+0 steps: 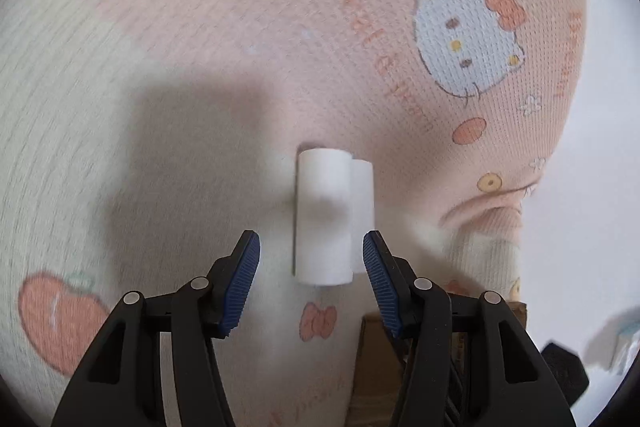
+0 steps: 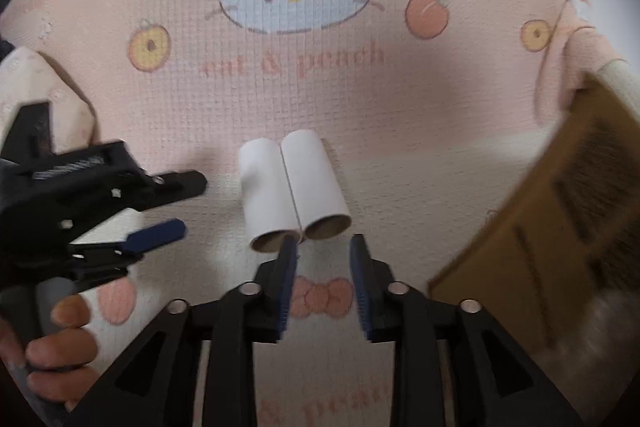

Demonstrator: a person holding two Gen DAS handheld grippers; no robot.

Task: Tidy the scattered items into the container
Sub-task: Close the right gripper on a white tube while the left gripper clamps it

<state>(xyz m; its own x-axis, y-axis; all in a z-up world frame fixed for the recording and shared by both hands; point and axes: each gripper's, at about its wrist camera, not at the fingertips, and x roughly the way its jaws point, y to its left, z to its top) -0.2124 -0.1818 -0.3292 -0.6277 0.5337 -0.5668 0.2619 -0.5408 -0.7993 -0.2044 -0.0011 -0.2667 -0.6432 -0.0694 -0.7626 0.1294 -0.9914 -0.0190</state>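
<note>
We saw two tubes [image 2: 294,187] lying side by side just ahead of both empty, parted grippers, left [image 1: 311,259] and right [image 2: 323,259].

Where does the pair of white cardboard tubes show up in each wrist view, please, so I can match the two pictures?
Left wrist view: the pair of white tubes lies just below centre, seen side-on, ahead of the open left gripper.
Right wrist view: the tubes lie at centre, open ends toward the camera, just ahead of the right gripper.
Shared landmark: the pink bow print on the blanket, just nearer the camera than the tubes.
</note>
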